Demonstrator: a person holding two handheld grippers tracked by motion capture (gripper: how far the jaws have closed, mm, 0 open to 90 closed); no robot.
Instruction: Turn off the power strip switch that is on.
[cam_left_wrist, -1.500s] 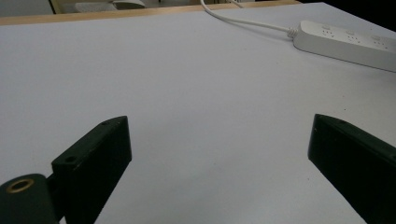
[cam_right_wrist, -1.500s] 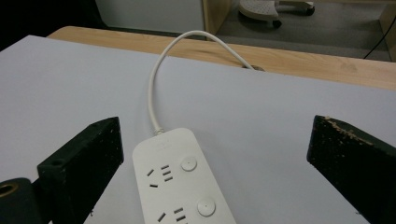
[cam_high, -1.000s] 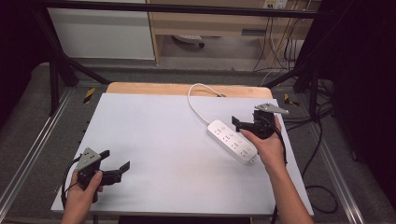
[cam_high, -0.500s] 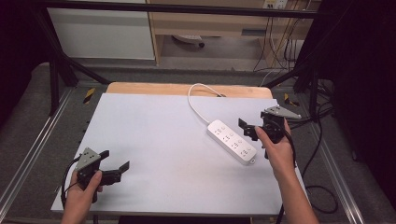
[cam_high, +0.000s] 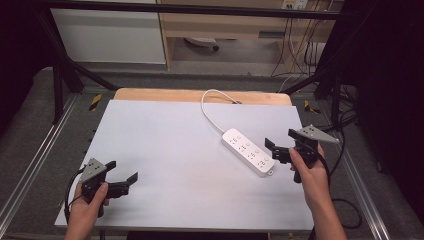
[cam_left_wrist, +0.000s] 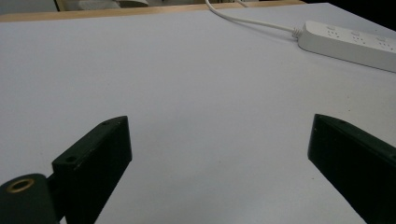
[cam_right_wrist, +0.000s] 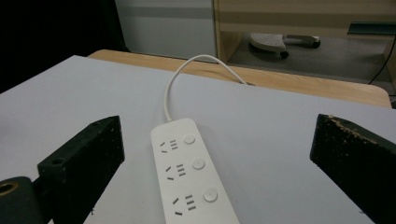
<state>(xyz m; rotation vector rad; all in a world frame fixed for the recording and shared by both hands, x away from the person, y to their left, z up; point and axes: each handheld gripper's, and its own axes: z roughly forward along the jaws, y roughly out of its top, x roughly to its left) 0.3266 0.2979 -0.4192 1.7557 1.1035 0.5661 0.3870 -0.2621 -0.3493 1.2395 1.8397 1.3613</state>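
On the table's right side, right gripper (cam_high: 274, 150) is hovering spread beside power strip (cam_high: 248, 151); left gripper (cam_high: 125, 182) is resting spread, near-left.

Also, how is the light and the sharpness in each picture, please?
High view: soft even light on the table, dark room edges, slightly soft overall. Left gripper view: the near black jaws of the left tool look blurred, and the power strip farther off is clearer. Right gripper view: the power strip is sharp, no glare; the right tool stands open.
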